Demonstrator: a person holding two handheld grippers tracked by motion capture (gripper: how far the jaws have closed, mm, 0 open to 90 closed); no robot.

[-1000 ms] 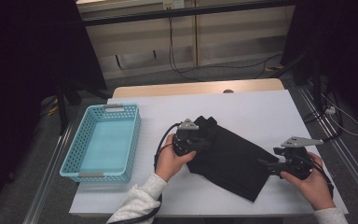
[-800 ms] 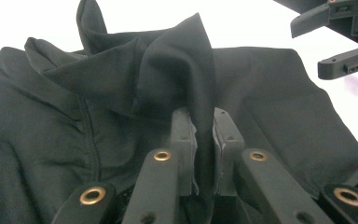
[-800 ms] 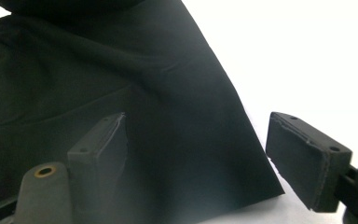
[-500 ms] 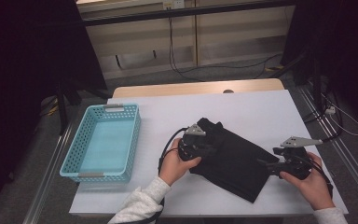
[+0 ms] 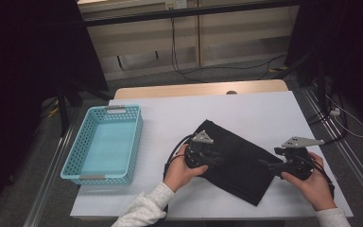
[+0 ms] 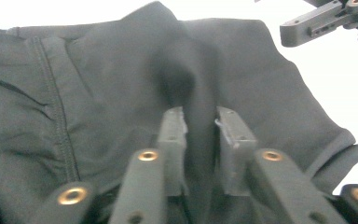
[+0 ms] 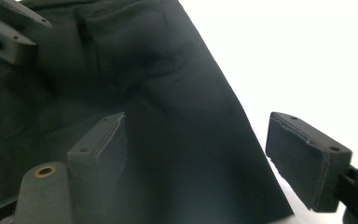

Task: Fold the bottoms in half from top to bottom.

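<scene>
Left gripper (image 6: 200,123): jaws just opening, narrow, a ridge of black garment (image 5: 238,158) between. Right gripper (image 7: 193,154) at 3 o'clock: jaws wide, gripping nothing.

White table (image 5: 246,106) – black cloth (image 5: 238,163) folded, lying slantwise right of centre. Left gripper (image 5: 216,161) on cloth's left part, jaws pointing right, just been opening; fold between them cannot be made out from above. Right gripper (image 5: 267,165) at cloth's right edge, jaws pointing left, gap unclear. Blue basket (image 5: 82,142) at table's left edge, well apart from cloth. Sleeve (image 5: 144,210) at bottom.
</scene>
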